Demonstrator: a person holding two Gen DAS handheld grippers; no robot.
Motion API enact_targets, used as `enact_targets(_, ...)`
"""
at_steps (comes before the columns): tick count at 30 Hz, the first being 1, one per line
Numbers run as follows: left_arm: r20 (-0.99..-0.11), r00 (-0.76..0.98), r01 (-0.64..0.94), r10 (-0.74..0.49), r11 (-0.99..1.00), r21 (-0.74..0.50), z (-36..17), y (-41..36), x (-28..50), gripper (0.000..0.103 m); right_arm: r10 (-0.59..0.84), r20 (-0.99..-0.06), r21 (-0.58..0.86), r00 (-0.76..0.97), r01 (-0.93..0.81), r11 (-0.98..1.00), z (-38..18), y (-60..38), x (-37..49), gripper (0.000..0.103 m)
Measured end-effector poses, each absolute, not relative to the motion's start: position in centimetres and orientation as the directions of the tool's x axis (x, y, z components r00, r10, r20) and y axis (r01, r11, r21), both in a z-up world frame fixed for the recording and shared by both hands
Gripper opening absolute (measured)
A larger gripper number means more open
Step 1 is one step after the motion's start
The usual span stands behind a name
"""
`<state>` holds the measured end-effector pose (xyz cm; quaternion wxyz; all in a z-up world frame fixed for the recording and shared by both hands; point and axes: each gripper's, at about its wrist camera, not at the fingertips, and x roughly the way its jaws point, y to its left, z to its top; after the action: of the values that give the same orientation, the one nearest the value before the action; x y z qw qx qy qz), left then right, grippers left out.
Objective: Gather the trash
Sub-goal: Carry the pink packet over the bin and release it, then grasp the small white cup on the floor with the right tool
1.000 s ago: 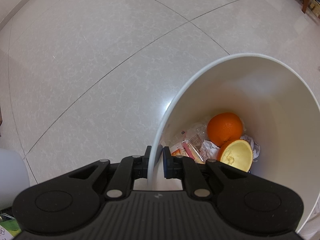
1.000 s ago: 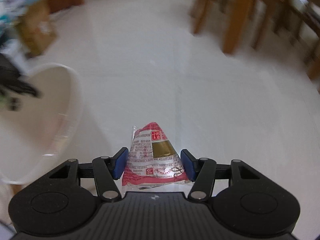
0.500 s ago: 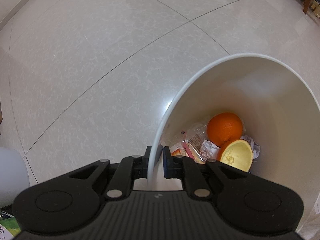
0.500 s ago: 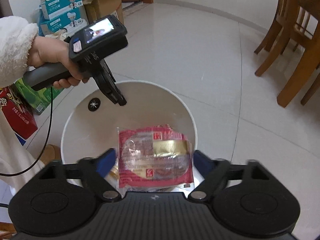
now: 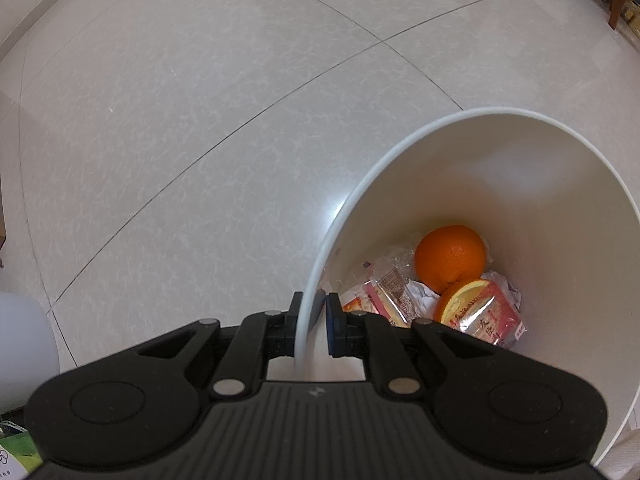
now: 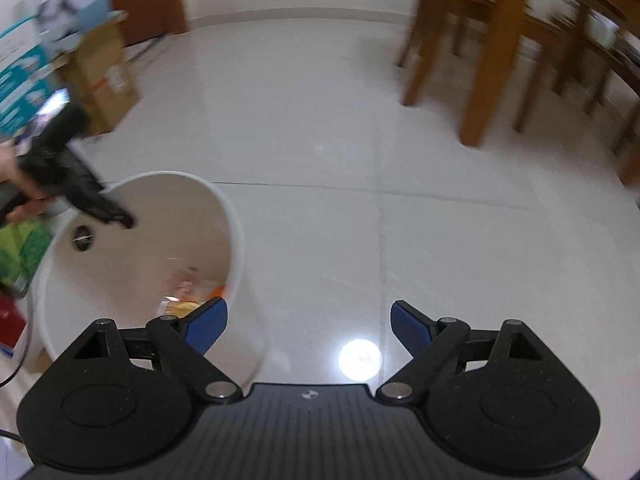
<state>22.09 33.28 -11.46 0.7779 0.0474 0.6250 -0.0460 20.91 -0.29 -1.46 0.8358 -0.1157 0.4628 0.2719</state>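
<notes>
While the left gripper (image 5: 312, 320) pinches the white bin (image 5: 560, 208) rim, the right gripper (image 6: 308, 320) gapes wide, holding nothing.

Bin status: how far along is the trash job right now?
Done: the red wrapper lies in the bin, on the half orange beside the whole orange and other wrappers. In hand: the left tool is shut on the bin's rim; the right tool is open and empty. Left: no more trash shows on the floor in these views, so I cannot tell.
</notes>
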Motion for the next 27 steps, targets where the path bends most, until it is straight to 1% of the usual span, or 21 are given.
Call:
enact_targets(5, -0.977, 0.214, 0.128, -0.012, 0.992, 0.016, -11.5, 33.3, 22.1, 0.008, 0.229, -0.874, 0.042, 0.429, -0.403, 0.914, -5.8, -4.6, 23.3, 0.097)
enact_targets(9, -0.977, 0.214, 0.129, -0.012, 0.991, 0.016, -11.4, 33.3, 22.1, 0.008, 0.107, -0.924, 0.039, 0.368, -0.187, 0.982, -12.3, -9.0, 25.7, 0.097)
enact_targets(11, -0.977, 0.214, 0.128, -0.014, 0.992, 0.014, -11.4, 33.4, 22.1, 0.008, 0.067, -0.943, 0.043, 0.326, -0.079, 0.996, -15.8, -11.1, 26.5, 0.092)
enact_targets(12, -0.977, 0.214, 0.127, -0.014, 0.992, 0.013, -11.4, 33.4, 22.1, 0.008, 0.047, -0.95, 0.04, 0.308, -0.029, 0.999, -17.4, -12.0, 26.8, 0.085)
enact_targets(14, -0.977, 0.214, 0.129, -0.011, 0.992, 0.017, -11.4, 33.3, 22.1, 0.008, 0.017, -0.961, 0.031, 0.276, 0.046, 0.998, -20.3, -13.5, 27.3, 0.084)
enact_targets(18, -0.977, 0.213, 0.126, -0.013, 0.992, 0.014, -11.5, 33.3, 22.1, 0.008, 0.015, -0.97, 0.05, 0.241, 0.141, 0.989, -24.5, -15.1, 28.0, 0.084)
enact_targets(23, -0.977, 0.211, 0.124, -0.014, 0.992, 0.012, -11.4, 33.4, 22.1, 0.008, -0.005, -0.968, 0.045, 0.249, 0.194, 0.98, -27.7, -15.5, 28.8, 0.083)
enact_targets(25, -0.977, 0.213, 0.129, -0.013, 0.992, 0.015, -11.5, 33.3, 22.1, 0.008, -0.022, -0.971, 0.03, 0.237, 0.214, 0.976, -29.0, -15.5, 29.2, 0.078)
enact_targets(27, -0.977, 0.213, 0.128, -0.014, 0.992, 0.014, -11.5, 33.3, 22.1, 0.008, -0.031, -0.974, 0.021, 0.222, 0.226, 0.974, -30.2, -15.4, 29.5, 0.078)
